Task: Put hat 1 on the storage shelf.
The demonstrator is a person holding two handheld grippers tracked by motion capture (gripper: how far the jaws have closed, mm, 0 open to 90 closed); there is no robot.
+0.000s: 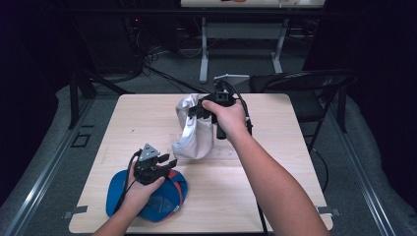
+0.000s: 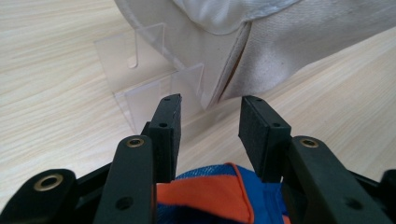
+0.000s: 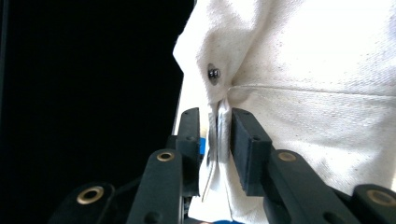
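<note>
- Landmark: the clear stand, a see-through plastic piece sitting on the wooden table; everything below is placed relative to it.
- White cap is hanging over the stand, its brim edge dropping down to the stand's near side; its long axis is running from the lower edge near the stand up and away toward the far end of the table.
- Right gripper is working at the far, upper end of the white cap, beyond the stand. In the right gripper view a fold of the cap is sitting between the jaws, near a small metal eyelet; the pads look loosened around it rather than clamped, though the gap is hard to read, so I'm calling it released with cloth still between.
- Left gripper is hovering just on the near side of the stand, jaws spread and holding nothing, pointing at the stand's base and the cap's lower edge.
- Blue cap with orange trim is lying flat on the table under the left hand, nearer the person than the stand.
- Key relation: the left gripper is the nearer one to the stand and the brim; the white cap lies straight ahead of and slightly above its jaws.
- Materials: white cap is woven canvas, soft and creased; stand is rigid, glossy, thin-walled; blue cap is fabric.
</note>
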